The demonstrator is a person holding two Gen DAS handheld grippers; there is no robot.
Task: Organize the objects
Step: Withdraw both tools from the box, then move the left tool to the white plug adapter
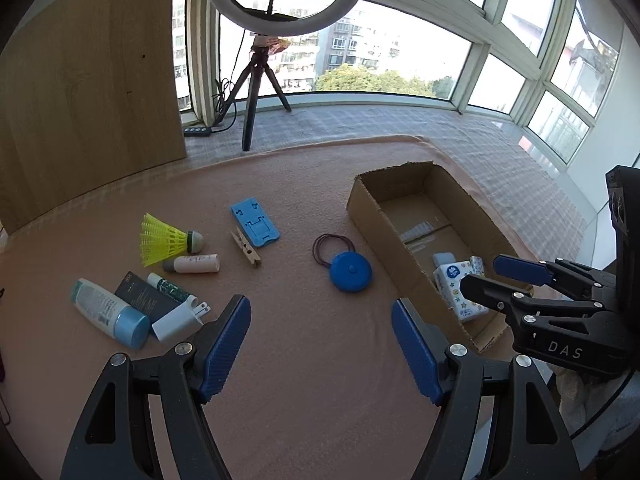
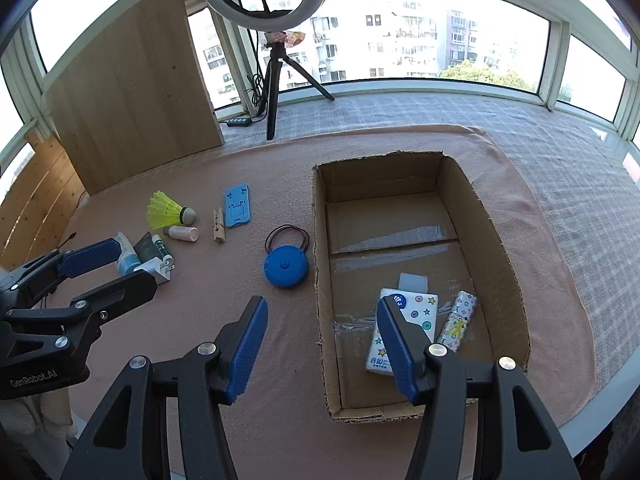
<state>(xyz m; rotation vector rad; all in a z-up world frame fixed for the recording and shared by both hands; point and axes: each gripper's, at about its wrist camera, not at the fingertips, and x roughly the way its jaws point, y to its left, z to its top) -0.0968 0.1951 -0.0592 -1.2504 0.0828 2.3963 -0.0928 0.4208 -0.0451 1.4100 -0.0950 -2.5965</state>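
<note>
Both claws are open and hold nothing. Move your left claw (image 1: pixel 321 344) over the round blue case (image 1: pixel 351 271), squeeze its sides, then drop it in the box (image 1: pixel 374 216).

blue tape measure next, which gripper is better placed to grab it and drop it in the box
Either could, but probably the left gripper: it is open and empty, with the blue tape measure ahead between its fingers. The right gripper straddles the cardboard box wall.

The tape measure (image 2: pixel 285 267) lies just left of the cardboard box (image 2: pixel 496 240), seemingly overlapping hair ties (image 2: pixel 287 234).
</note>
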